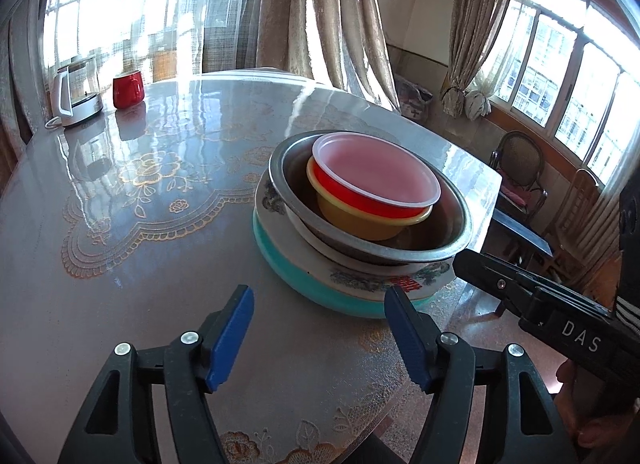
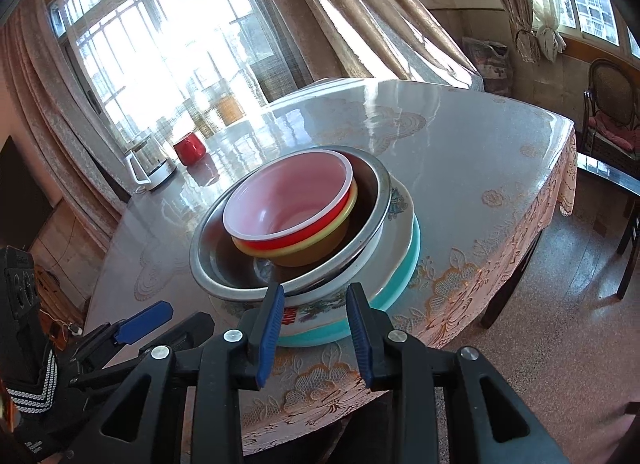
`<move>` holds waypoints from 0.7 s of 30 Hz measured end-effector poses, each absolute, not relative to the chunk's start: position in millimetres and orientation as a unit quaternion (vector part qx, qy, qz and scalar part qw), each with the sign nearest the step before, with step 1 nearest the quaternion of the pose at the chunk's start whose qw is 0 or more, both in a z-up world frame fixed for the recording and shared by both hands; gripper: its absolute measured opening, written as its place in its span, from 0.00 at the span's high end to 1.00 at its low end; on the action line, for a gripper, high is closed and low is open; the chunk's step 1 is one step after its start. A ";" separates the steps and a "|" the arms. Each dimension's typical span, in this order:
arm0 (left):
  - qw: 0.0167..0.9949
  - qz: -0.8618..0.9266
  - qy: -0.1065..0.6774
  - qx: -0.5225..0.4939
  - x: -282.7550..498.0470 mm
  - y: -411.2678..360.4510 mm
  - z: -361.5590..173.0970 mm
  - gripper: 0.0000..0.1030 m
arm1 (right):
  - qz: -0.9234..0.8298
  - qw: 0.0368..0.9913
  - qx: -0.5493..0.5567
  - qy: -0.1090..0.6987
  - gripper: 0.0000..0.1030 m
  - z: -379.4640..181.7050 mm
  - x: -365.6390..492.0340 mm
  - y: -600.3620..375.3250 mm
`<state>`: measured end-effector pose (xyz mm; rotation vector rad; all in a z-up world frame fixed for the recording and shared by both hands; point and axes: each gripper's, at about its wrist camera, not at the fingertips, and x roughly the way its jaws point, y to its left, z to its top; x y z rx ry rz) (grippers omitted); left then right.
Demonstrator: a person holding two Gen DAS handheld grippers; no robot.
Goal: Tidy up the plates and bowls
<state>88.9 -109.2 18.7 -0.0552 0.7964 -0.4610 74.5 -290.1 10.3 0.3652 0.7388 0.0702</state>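
Both hand-held grippers, left (image 1: 320,338) and right (image 2: 316,334), are released; keep the nested stack (image 2: 304,223) centred, away from the table (image 1: 160,223) edge.

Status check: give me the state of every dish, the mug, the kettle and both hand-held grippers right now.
Red bowl: upright, empty, nested in yellow bowl.
Yellow bowl: inside steel bowl.
Steel bowl: on patterned plate.
Patterned plate: on teal plate.
Teal plate: bottom of stack, on table.
Mug: upright, apart.
Kettle: upright.
Left hand-held gripper: open, empty.
Right hand-held gripper: open, empty.
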 end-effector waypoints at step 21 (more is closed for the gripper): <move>0.895 -0.160 0.415 -0.018 62.5 -76.3 -9.2 0.01 | -0.011 0.927 0.122 0.355 0.26 -13.7 41.9 -278.5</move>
